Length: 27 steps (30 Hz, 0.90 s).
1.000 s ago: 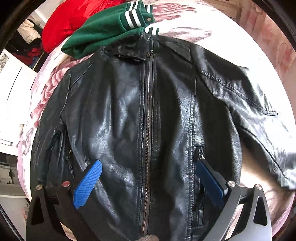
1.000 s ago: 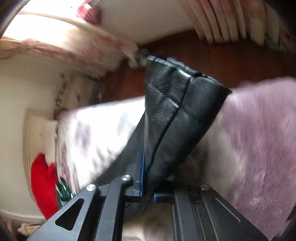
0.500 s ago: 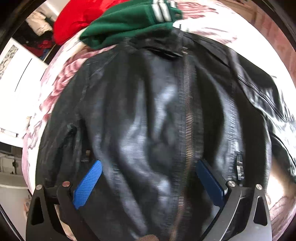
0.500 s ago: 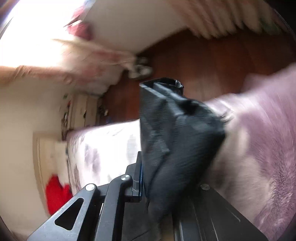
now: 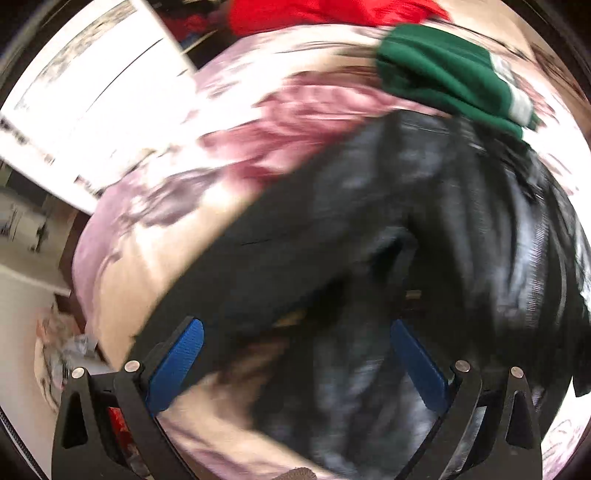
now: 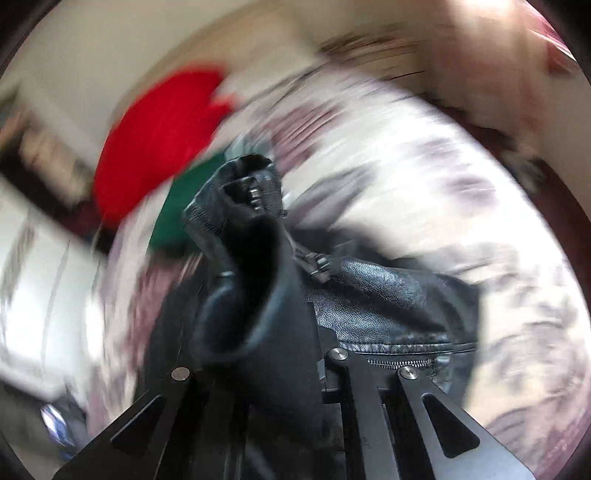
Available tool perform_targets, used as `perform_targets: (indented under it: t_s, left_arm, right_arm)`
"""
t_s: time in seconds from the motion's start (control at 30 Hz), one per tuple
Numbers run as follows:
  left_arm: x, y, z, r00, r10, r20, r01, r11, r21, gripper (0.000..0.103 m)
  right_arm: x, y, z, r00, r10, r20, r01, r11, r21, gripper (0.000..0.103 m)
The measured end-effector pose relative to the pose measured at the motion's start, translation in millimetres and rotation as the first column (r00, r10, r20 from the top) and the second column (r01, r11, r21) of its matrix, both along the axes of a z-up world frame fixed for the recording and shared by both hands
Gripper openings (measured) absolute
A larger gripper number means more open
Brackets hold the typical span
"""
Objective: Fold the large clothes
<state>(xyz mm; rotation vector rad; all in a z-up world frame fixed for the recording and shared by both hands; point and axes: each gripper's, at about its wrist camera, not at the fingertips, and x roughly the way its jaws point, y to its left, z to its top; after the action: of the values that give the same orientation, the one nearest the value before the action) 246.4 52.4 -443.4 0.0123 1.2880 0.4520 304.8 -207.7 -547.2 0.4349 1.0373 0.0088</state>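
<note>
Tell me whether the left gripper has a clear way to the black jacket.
Probably yes. The left gripper is open above the jacket, nothing between them. The right gripper is shut on a fold of it.

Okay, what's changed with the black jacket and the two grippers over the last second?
The right gripper has closed on the sleeve of the black jacket and swung it from the bedside towards the jacket body. The left gripper slid towards the jacket's edge, jaws open and empty as before. The green garment and red garment stayed put.
</note>
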Motion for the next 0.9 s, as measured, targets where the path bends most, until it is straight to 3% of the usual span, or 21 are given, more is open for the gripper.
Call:
perform_targets:
  t_s: [0.1, 0.2, 0.27, 0.33, 0.47, 0.5, 0.57, 0.67, 0.7, 0.77, 0.83, 0.9]
  left_arm:
    - [-25.2, 39.5, 3.4, 0.998, 0.069, -0.005, -0.069, 0.997, 0.017, 0.103]
    - [-52.4, 73.4, -2.7, 0.991, 0.129, -0.021, -0.129, 0.991, 0.03, 0.103]
    - [-63.8, 92.0, -11.2, 0.987, 0.157, -0.038, -0.156, 0.987, 0.032, 0.103]
    - [-76.8, 111.2, -23.4, 0.979, 0.192, -0.063, -0.19, 0.981, 0.043, 0.103]
    - [-92.4, 134.9, -36.5, 0.969, 0.228, -0.094, -0.224, 0.973, 0.047, 0.103]
    - [-95.2, 140.5, -38.7, 0.967, 0.235, -0.099, -0.231, 0.972, 0.047, 0.103]
    - [-99.8, 150.8, -38.7, 0.963, 0.248, -0.101, -0.245, 0.969, 0.043, 0.103]
    - [-104.8, 162.8, -36.8, 0.962, 0.255, -0.099, -0.254, 0.967, 0.029, 0.103]
    - [-105.2, 163.5, -36.3, 0.963, 0.251, -0.101, -0.25, 0.968, 0.021, 0.103]
    - [-102.5, 164.2, -35.3, 0.967, 0.232, -0.102, -0.232, 0.973, 0.01, 0.103]
    - [-92.9, 159.8, -35.6, 0.977, 0.188, -0.101, -0.194, 0.98, -0.051, 0.103]
    - [-77.5, 143.3, -36.6, 0.989, 0.11, -0.096, -0.123, 0.982, -0.144, 0.103]
  right_arm:
    - [-3.9, 113.3, -39.2, 0.967, 0.236, -0.097, -0.246, 0.964, -0.103, 0.008]
    - [-37.1, 215.4, -69.6, 0.882, 0.438, -0.176, -0.468, 0.858, -0.21, 0.008]
    - [-57.9, 252.5, -88.9, 0.824, 0.521, -0.222, -0.565, 0.788, -0.246, 0.008]
    - [-84.5, 283.4, -105.5, 0.755, 0.597, -0.269, -0.655, 0.688, -0.311, 0.008]
    - [-119.5, 312.3, -127.1, 0.683, 0.638, -0.356, -0.726, 0.544, -0.42, 0.012]
    - [-123.5, 313.1, -126.2, 0.671, 0.644, -0.368, -0.738, 0.529, -0.419, 0.014]
    - [-125.5, 308.8, -114.2, 0.658, 0.655, -0.371, -0.753, 0.559, -0.349, 0.027]
    - [-120.0, 282.3, -81.2, 0.68, 0.648, -0.341, -0.707, 0.703, -0.074, 0.045]
    - [-119.3, 264.9, -68.7, 0.718, 0.618, -0.32, -0.645, 0.764, 0.027, 0.047]
    - [-117.0, 225.2, -51.5, 0.795, 0.529, -0.297, -0.495, 0.849, 0.186, 0.053]
    - [-117.6, 181.5, -40.9, 0.872, 0.391, -0.295, -0.331, 0.914, 0.234, 0.054]
    - [-111.8, 135.7, -36.5, 0.921, 0.243, -0.304, -0.175, 0.956, 0.234, 0.054]
